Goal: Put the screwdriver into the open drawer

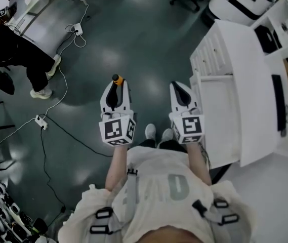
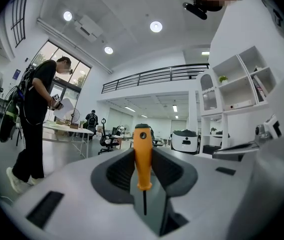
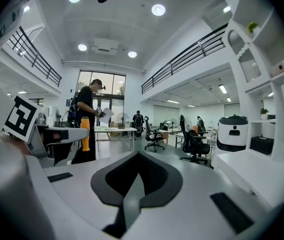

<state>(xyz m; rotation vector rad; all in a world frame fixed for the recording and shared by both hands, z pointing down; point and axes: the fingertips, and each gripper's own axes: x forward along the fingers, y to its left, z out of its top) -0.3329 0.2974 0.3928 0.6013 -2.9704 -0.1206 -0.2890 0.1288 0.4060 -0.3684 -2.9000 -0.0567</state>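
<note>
screwdriver (image 2: 142, 156): upright, clamped between left gripper (image 1: 116, 88) jaws | right gripper (image 3: 137, 159): jaws together, empty

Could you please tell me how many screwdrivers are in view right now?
1: an orange-handled screwdriver, clamped upright in the left gripper. More could be hidden inside the white drawer cabinet on the right.

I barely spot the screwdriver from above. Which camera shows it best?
The left gripper view: the screwdriver stands upright, orange handle and shaft, clamped in the left tool. The head view shows only its handle top; the right gripper view, a small handle.
</note>
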